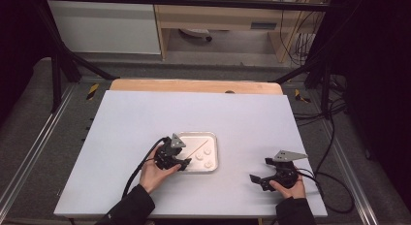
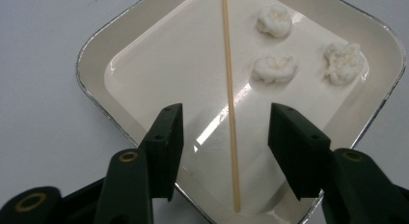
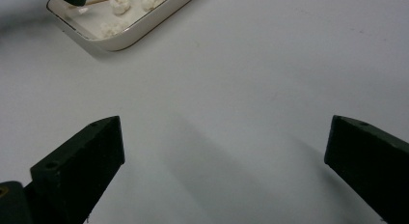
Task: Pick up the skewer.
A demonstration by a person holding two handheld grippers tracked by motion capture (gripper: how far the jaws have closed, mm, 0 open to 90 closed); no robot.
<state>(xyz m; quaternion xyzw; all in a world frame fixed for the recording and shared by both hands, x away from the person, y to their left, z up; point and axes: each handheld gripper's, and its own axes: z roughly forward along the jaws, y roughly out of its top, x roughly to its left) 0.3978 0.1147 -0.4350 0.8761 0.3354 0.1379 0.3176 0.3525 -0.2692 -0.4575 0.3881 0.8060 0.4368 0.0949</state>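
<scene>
The left gripper (image 2: 226,137) is held over the near left part of the tray (image 2: 96,45), with its jaws spread on both sides of the wooden skewer (image 2: 229,89), which is not touched. The skewer is laid on the tray floor, and three white pieces (image 2: 276,69) are seen to its right. The right gripper (image 3: 224,151) is kept well apart, to the right on the table (image 1: 135,118), jaws spread wide.

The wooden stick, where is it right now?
The wooden stick lies flat in the white tray, left of the three white lumps in the left gripper view, with the open left hand-held gripper straddling its near end.
</scene>
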